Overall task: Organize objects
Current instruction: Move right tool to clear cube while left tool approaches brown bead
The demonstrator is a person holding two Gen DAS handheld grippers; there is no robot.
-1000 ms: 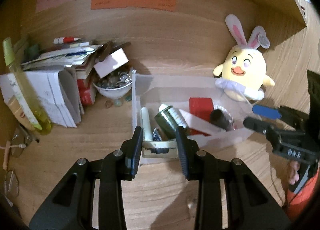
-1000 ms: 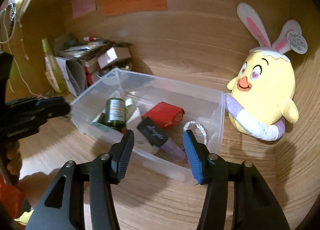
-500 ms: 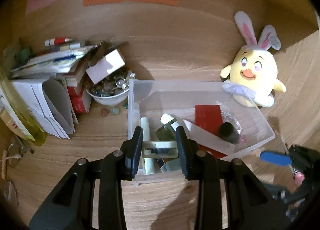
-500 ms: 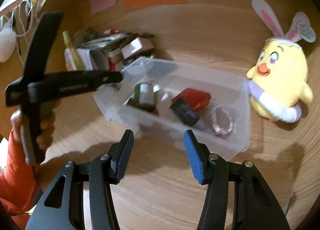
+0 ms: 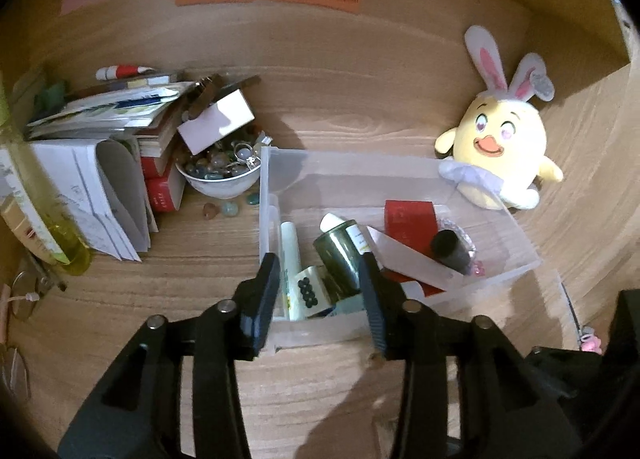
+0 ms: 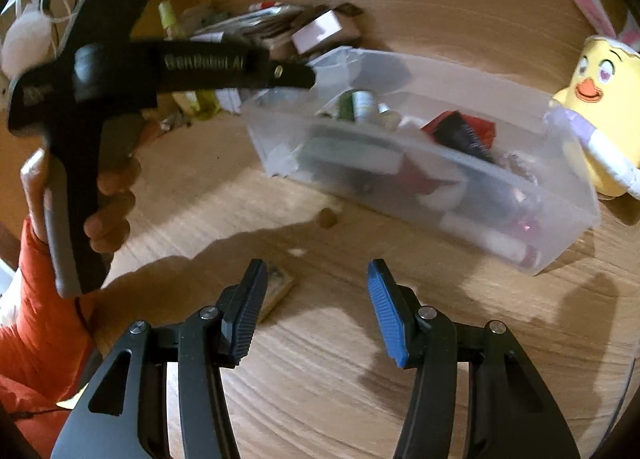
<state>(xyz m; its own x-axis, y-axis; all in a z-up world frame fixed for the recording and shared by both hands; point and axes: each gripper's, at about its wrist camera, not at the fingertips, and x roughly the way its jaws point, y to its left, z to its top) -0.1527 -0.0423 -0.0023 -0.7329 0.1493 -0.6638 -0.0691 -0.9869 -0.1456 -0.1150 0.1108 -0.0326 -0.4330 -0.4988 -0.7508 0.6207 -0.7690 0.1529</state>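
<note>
A clear plastic bin [image 5: 400, 167] sits on the wooden desk; it also shows in the right wrist view [image 6: 560, 235]. It holds a dark green bottle [image 5: 338, 249], a white tube [image 5: 290, 247], a red box [image 5: 410, 217], a black-capped tube [image 5: 450, 251] and a small pale case with black dots [image 5: 310, 291]. My left gripper [image 5: 318, 291] is open above the bin's near left corner, the case lying loose below it. My right gripper [image 6: 316, 307] is open and empty over the bare desk in front of the bin. A small flat card [image 6: 276, 291] lies by its left finger.
A yellow plush chick [image 5: 500, 151] leans at the bin's far right corner. A white bowl of stones [image 5: 220, 175], stacked papers and books [image 5: 104, 147] and a yellow-green bottle [image 5: 48, 215] crowd the left. A small brown bit [image 6: 326, 217] lies in front of the bin.
My left gripper opened and let the small pale case drop into the bin. My right gripper drew back from the bin, toward the desk's front.
</note>
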